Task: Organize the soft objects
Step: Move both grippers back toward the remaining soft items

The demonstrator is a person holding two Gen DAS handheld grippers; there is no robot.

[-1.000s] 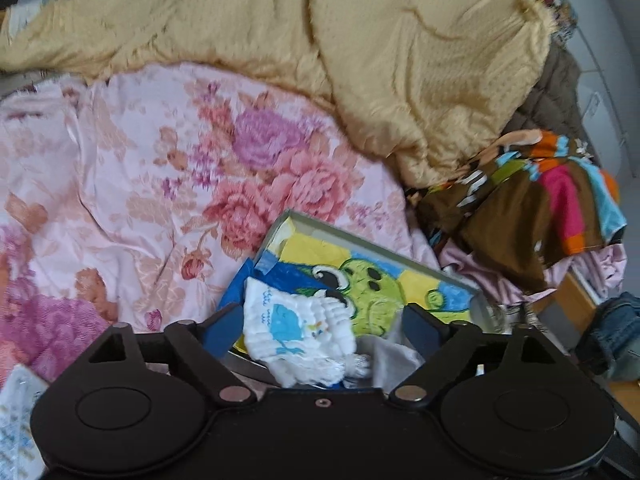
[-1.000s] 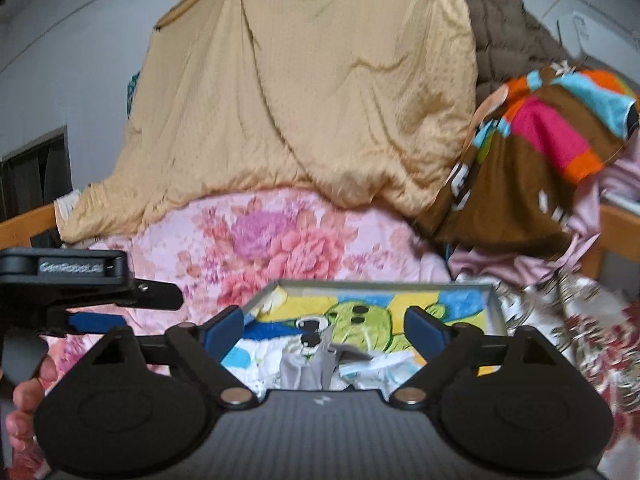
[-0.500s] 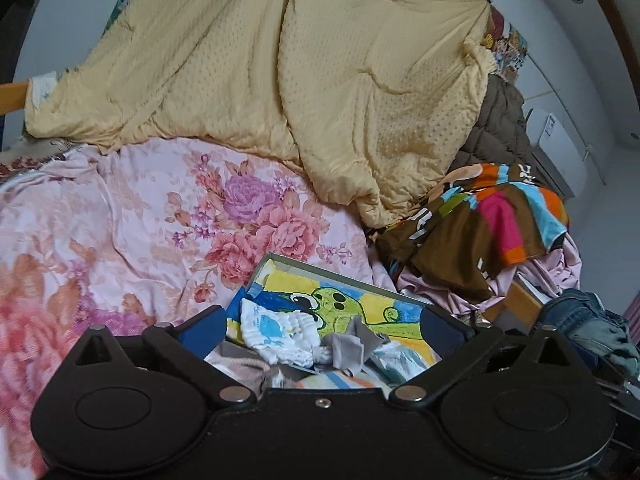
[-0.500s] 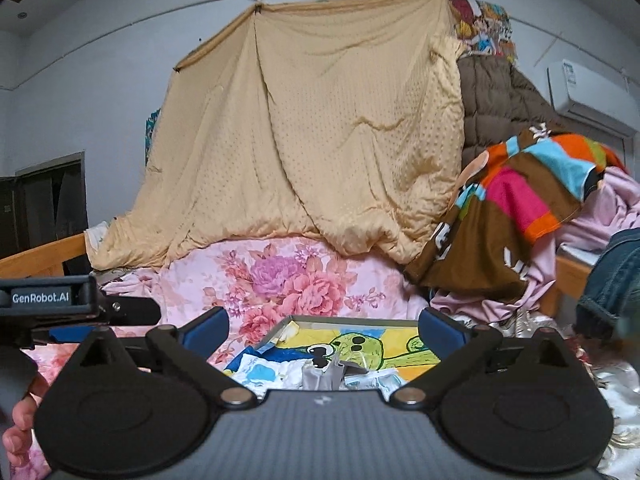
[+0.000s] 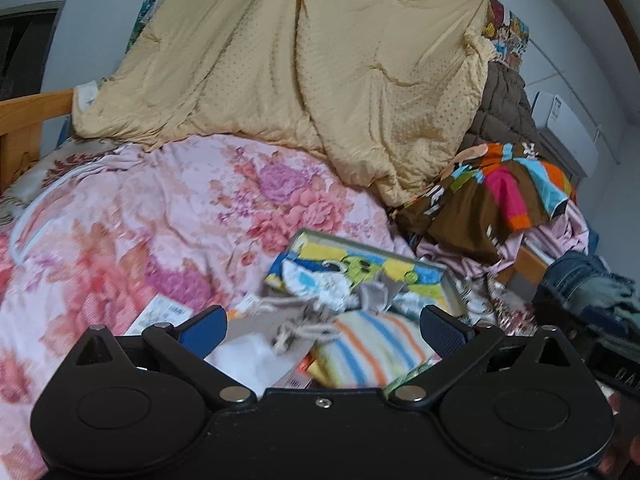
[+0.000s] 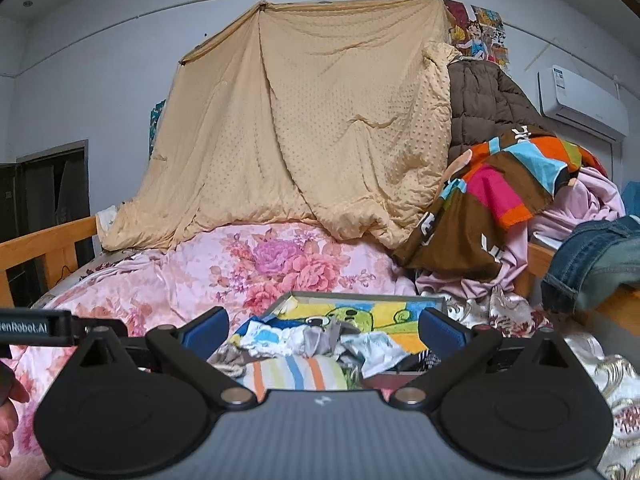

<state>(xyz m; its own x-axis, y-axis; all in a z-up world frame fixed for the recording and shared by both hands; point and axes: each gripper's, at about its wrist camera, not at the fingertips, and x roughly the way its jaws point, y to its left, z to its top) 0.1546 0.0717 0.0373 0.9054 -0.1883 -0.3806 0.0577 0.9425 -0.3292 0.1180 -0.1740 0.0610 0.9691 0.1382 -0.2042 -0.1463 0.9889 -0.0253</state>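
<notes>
Shallow grey-rimmed box (image 6: pixel 362 295) sat on the pink floral quilt (image 6: pixel 168 280), lined with a yellow-and-blue cartoon-frog cloth (image 6: pixel 384 314). Inside and spilling over its near edge: a white cloth with blue print (image 6: pixel 276 336), a crumpled grey piece (image 6: pixel 320 334), and a striped pastel cloth (image 6: pixel 294 374) nearest the cameras. Left gripper (image 5: pixel 324 330) had its jaws fully apart, nothing between the pads, hanging just short of the pile. Right gripper (image 6: pixel 324 330) was likewise wide apart and empty, not touching the cloths. Bare quilt lay open to the left of the box; a wooden bed rail (image 6: pixel 44 244) bounded that side. Right side was crowded by a multicoloured brown blanket (image 6: pixel 492 200) and jeans (image 6: pixel 592 264); a tan blanket (image 6: pixel 312 128) hung behind.
</notes>
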